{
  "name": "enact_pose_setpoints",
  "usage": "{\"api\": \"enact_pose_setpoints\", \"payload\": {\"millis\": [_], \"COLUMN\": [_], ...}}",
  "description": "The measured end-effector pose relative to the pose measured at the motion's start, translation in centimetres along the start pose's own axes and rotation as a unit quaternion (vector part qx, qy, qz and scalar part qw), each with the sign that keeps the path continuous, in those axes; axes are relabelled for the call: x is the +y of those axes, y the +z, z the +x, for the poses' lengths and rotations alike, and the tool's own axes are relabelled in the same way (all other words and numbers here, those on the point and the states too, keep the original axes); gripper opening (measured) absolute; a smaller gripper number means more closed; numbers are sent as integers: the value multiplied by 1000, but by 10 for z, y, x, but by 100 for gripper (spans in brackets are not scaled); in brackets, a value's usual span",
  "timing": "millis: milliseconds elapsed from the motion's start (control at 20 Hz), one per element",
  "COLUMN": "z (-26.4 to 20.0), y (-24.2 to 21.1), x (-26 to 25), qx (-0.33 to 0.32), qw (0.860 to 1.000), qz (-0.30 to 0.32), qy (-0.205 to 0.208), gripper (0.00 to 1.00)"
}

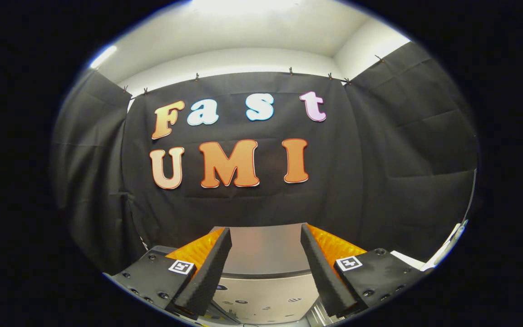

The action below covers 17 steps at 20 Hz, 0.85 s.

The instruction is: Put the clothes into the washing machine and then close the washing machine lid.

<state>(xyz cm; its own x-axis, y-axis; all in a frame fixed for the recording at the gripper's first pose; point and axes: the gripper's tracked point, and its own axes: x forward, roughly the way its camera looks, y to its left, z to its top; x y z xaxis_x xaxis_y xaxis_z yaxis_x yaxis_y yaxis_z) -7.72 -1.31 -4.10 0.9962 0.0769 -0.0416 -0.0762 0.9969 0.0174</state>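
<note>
Washing machine sits just ahead of and below the gripper, its pale grey lid showing flat between the fingers and a control strip nearer the camera. The gripper is spread wide, empty. No clothes can be seen from here. The machine faces the gripper squarely; its long axis cannot be judged. Risk: descending blind, the fingers could strike the lid rather than find laundry.

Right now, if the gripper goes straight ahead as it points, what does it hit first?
Probably the booth's black cloth wall. The gripper, fingers open and empty, points above the washing machine's top; depth is unclear.
</note>
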Motion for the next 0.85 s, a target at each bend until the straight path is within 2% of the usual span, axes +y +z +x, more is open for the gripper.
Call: {"api": "enact_pose_setpoints", "payload": {"millis": [250, 850], "z": [-21, -24], "y": [-4, 0], "x": [-20, -8], "qx": [-19, -29], "qw": [999, 999], "qz": [-9, -13], "qy": [-27, -12], "gripper": [98, 98]}}
